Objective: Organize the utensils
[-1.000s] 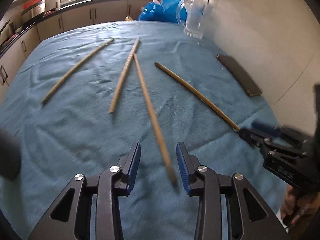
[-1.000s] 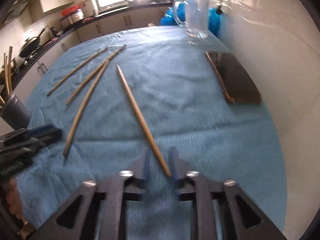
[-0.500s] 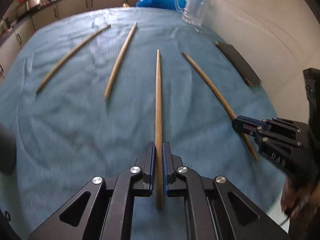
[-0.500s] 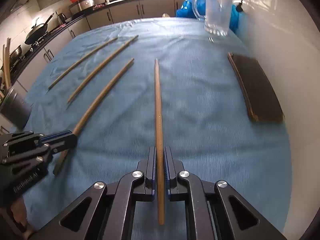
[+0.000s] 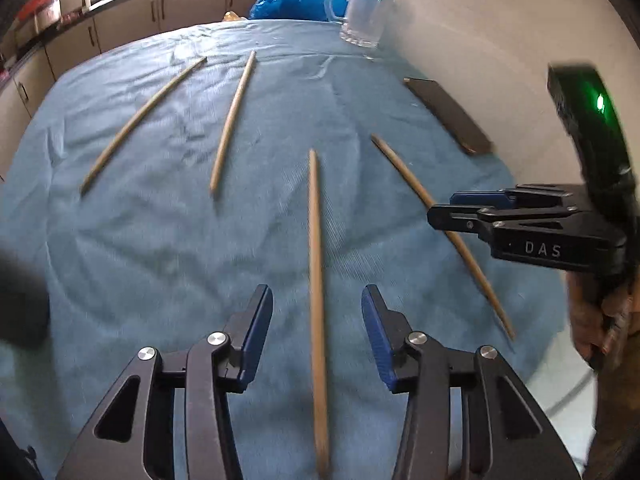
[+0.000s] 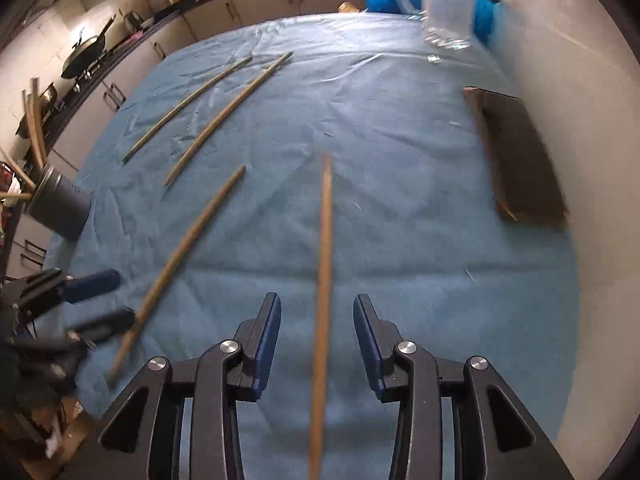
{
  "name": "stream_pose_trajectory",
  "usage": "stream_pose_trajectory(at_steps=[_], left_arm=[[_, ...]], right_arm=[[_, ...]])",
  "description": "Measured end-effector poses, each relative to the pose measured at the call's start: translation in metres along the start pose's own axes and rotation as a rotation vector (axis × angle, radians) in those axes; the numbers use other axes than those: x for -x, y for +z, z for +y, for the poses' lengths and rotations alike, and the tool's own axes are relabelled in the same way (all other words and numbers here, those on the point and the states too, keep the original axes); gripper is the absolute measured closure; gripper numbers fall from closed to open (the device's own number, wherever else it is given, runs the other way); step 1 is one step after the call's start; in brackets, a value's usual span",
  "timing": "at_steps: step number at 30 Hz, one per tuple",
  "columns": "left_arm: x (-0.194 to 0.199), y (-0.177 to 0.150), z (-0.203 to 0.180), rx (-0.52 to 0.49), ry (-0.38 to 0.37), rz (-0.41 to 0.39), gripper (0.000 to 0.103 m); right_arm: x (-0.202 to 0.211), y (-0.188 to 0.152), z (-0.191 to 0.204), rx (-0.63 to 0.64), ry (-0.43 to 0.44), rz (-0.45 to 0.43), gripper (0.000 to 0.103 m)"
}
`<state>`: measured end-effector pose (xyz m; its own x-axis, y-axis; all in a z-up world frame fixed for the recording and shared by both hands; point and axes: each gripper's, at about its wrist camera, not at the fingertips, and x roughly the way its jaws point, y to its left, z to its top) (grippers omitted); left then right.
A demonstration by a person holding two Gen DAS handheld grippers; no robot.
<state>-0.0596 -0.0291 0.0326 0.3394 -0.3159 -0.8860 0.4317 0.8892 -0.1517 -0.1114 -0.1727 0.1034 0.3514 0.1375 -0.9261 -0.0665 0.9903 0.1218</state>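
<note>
Across the worktop, under its blue cloth, I see four wooden chopsticks spread like a fan, a dark flat slab by the wall and a glass mug at the far end. My left hand-held gripper stands wide, a chopstick lying loose between its fingers. My right hand-held gripper is equally wide around another chopstick. Risk, as I judge it: closing off-centre could roll either stick sideways on the wrinkled cloth, or the two grippers could knock together.
</note>
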Motion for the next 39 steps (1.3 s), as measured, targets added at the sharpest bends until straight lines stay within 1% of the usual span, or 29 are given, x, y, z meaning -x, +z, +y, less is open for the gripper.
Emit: stream_pose_trajectory(at_steps=[1, 2, 3, 4, 5, 8, 11, 14, 15, 16, 18, 20, 21, 23, 25, 27, 31, 35, 39], left_arm=[[-0.006, 0.006, -0.001, -0.008, 0.021, 0.004, 0.061], [-0.014, 0.012, -0.001, -0.010, 0.035, 0.016, 0.072], [-0.022, 0.018, -0.002, -0.005, 0.029, 0.042, 0.087], [-0.027, 0.021, -0.002, -0.001, 0.020, 0.065, 0.091], [-0.029, 0.025, -0.003, -0.007, 0.022, 0.058, 0.090], [-0.037, 0.037, -0.007, -0.016, 0.035, 0.092, 0.090], [-0.042, 0.046, -0.010, -0.043, 0.044, 0.126, 0.090], [-0.044, 0.051, -0.011, -0.074, 0.033, 0.171, 0.090], [-0.043, 0.051, -0.009, -0.069, 0.025, 0.173, 0.091], [-0.042, 0.050, -0.007, -0.059, 0.021, 0.170, 0.095], [-0.039, 0.046, -0.001, -0.037, 0.020, 0.142, 0.097], [-0.030, 0.036, 0.008, -0.010, 0.035, 0.088, 0.097], [-0.025, 0.033, 0.012, 0.008, 0.025, 0.070, 0.097], [-0.004, 0.021, 0.024, 0.068, -0.024, 0.019, 0.097], [0.018, 0.011, 0.031, 0.109, -0.058, -0.035, 0.097], [0.043, -0.001, 0.036, 0.121, -0.069, -0.102, 0.097], [0.088, -0.024, 0.037, 0.113, -0.037, -0.234, 0.097], [0.128, -0.044, 0.043, 0.135, -0.022, -0.351, 0.097], [0.164, -0.056, 0.057, 0.171, -0.020, -0.458, 0.097]], right_arm=[[-0.007, 0.011, 0.001, 0.005, -0.012, 0.014, 0.063], [-0.014, 0.022, 0.004, 0.021, -0.042, 0.030, 0.064], [-0.019, 0.028, 0.005, 0.035, -0.060, 0.042, 0.070], [-0.024, 0.035, 0.006, 0.045, -0.078, 0.060, 0.074], [-0.029, 0.042, 0.006, 0.052, -0.094, 0.080, 0.076], [-0.038, 0.060, 0.007, 0.073, -0.120, 0.116, 0.078], [-0.044, 0.074, 0.006, 0.077, -0.117, 0.162, 0.077], [-0.050, 0.088, 0.005, 0.113, -0.107, 0.229, 0.078], [-0.051, 0.091, 0.004, 0.115, -0.099, 0.241, 0.080], [-0.051, 0.093, 0.002, 0.107, -0.095, 0.245, 0.085], [-0.052, 0.095, 0.003, 0.107, -0.110, 0.226, 0.089], [-0.049, 0.086, 0.008, 0.139, -0.132, 0.173, 0.093], [-0.047, 0.082, 0.010, 0.150, -0.137, 0.154, 0.094], [-0.042, 0.071, 0.014, 0.158, -0.141, 0.112, 0.095], [-0.034, 0.062, 0.018, 0.159, -0.120, 0.070, 0.095], [-0.023, 0.054, 0.023, 0.151, -0.087, 0.014, 0.095], [0.014, 0.040, 0.036, 0.120, -0.008, -0.126, 0.095], [0.043, 0.028, 0.058, 0.090, 0.064, -0.253, 0.095], [0.068, 0.024, 0.078, 0.072, 0.114, -0.357, 0.095]])
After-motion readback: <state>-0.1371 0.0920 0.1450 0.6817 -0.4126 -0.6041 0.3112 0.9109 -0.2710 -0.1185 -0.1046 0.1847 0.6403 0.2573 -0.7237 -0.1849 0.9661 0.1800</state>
